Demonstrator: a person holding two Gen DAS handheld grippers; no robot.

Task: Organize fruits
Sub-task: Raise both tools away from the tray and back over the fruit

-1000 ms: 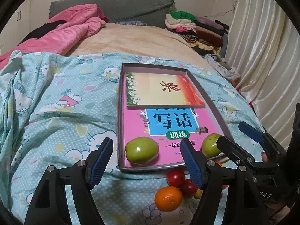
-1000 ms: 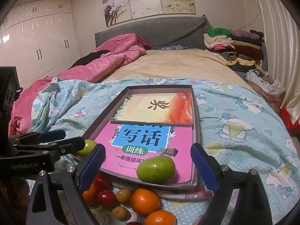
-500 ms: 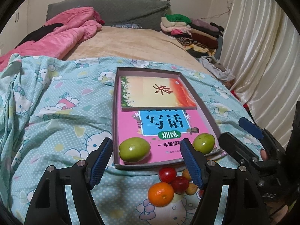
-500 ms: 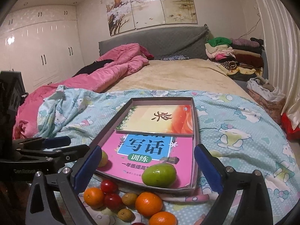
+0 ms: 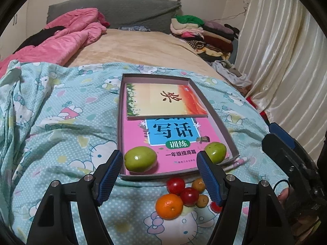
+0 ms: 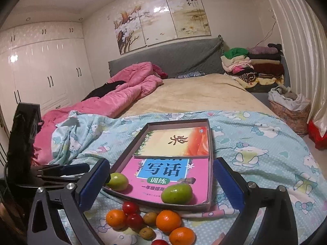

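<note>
My right gripper (image 6: 161,185) is spread wide w/ nothing between the blue pads, jaws opening the last bit. It hangs over the near edge of the box tray (image 6: 210,163). Just under it, inside the tray's near right corner, sits a green fruit (image 6: 176,193) on the pink workbook (image 6: 163,175). A 2nd green fruit (image 6: 117,181) sits in the near left corner, partly behind my left pad.

My left gripper (image 5: 160,176) is also apart, empty, pads not touching anything. In its view the left-corner green fruit (image 5: 140,159) is just beyond the left pad and the other green one (image 5: 216,152) is right by the right pad.

In front of the tray, loose on the blue cartoon-cat bedsheet (image 6: 255,149), is the rest of the pile: three oranges (image 6: 168,221), a couple of small red fruits (image 6: 130,207), and some small brownish ones (image 6: 150,218), all bunched and touching. Another red one at the bottom edge is cut off.

Farther into the tray a 2nd book (image 6: 177,141) w/ an orange-cream cover lies atop the pink one's far half.

Beyond: tan bedspread, pink quilt (image 6: 126,89) at left, grey headboard, folded clothes stack (image 6: 251,65) at right, white wardrobe on the left wall.
</note>
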